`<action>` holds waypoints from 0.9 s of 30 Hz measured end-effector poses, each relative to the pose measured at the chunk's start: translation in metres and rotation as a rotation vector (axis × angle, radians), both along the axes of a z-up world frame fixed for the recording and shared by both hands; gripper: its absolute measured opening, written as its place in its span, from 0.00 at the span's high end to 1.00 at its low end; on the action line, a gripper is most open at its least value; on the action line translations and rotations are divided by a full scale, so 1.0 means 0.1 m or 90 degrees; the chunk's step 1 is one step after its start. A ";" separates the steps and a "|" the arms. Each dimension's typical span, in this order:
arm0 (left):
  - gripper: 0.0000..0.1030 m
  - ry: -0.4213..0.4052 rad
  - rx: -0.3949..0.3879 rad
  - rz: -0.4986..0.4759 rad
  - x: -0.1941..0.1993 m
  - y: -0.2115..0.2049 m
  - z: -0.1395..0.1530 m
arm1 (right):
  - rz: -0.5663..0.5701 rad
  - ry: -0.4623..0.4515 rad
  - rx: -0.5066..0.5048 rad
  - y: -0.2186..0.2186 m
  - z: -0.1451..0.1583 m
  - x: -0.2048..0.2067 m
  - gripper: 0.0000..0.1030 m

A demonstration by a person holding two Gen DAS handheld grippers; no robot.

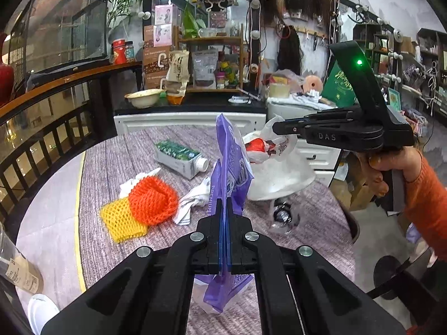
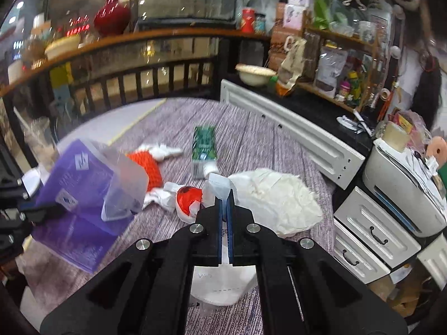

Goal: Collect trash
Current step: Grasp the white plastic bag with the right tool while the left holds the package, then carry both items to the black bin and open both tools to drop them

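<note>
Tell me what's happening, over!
Left gripper shut on purple bag. Right gripper shut on white plastic bag. Carton, orange net, tissue on table. Nothing blocking.

Purple bag (image 2: 75,203) motion-blurred; cup (image 1: 16,265) edge-cropped.

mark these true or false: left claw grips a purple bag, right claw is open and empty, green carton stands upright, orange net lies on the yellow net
1. The left claw is shut on the purple bag. True.
2. The right claw is open and empty. False: it is shut on the white plastic bag.
3. The green carton stands upright. False: it lies on its side on the table.
4. The orange net overlaps the yellow net. True.
</note>
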State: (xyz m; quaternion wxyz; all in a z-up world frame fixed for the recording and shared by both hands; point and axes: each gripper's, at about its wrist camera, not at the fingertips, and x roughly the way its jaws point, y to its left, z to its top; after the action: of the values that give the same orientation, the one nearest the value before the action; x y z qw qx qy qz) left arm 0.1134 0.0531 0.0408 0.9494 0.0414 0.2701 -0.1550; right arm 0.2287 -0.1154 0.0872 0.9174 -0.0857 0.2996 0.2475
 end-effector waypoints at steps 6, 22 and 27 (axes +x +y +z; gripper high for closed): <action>0.98 -0.026 -0.048 -0.034 0.02 -0.28 0.18 | -0.084 -0.025 0.084 -0.60 0.22 -0.16 0.97; 0.98 -0.023 -0.112 -0.202 0.24 -1.68 0.28 | -0.405 0.093 0.060 -2.42 -0.81 -0.19 0.97; 0.98 0.031 -0.122 -0.213 0.38 -2.08 0.03 | -0.426 0.191 0.062 -2.58 -1.61 -0.06 0.96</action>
State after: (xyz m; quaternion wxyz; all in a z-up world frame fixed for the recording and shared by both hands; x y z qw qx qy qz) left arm 0.1511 -0.1544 0.0435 0.9031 -0.0082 0.2662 -0.3368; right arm 0.2222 -0.3738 -0.0736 0.8964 0.0977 0.4302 -0.0426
